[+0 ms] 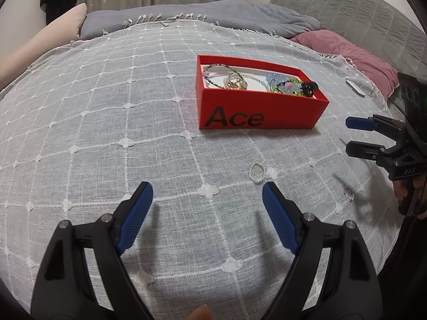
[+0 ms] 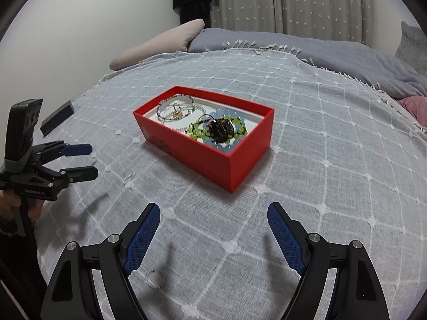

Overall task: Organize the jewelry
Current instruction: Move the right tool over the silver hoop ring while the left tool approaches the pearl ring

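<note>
A red box (image 1: 256, 114) marked "Ace" sits on the bed and holds several bracelets and necklaces (image 1: 267, 81); it also shows in the right wrist view (image 2: 213, 157). A small white bead bracelet (image 1: 256, 173) lies on the cover just beyond my left gripper (image 1: 207, 196), which is open and empty. A small ring (image 1: 348, 195) lies to its right. My right gripper (image 2: 213, 212) is open and empty, with a small bead ring (image 2: 154, 277) lying on the cover by its left finger. The right gripper shows in the left wrist view (image 1: 359, 136), the left one in the right wrist view (image 2: 90, 160).
The bed has a grey-blue checked cover (image 1: 106, 106). Pillows (image 1: 347, 53) and a duvet (image 1: 213, 13) lie at the far side. A dark flat block (image 2: 57, 117) and a small beaded piece (image 2: 129, 178) lie on the cover at left.
</note>
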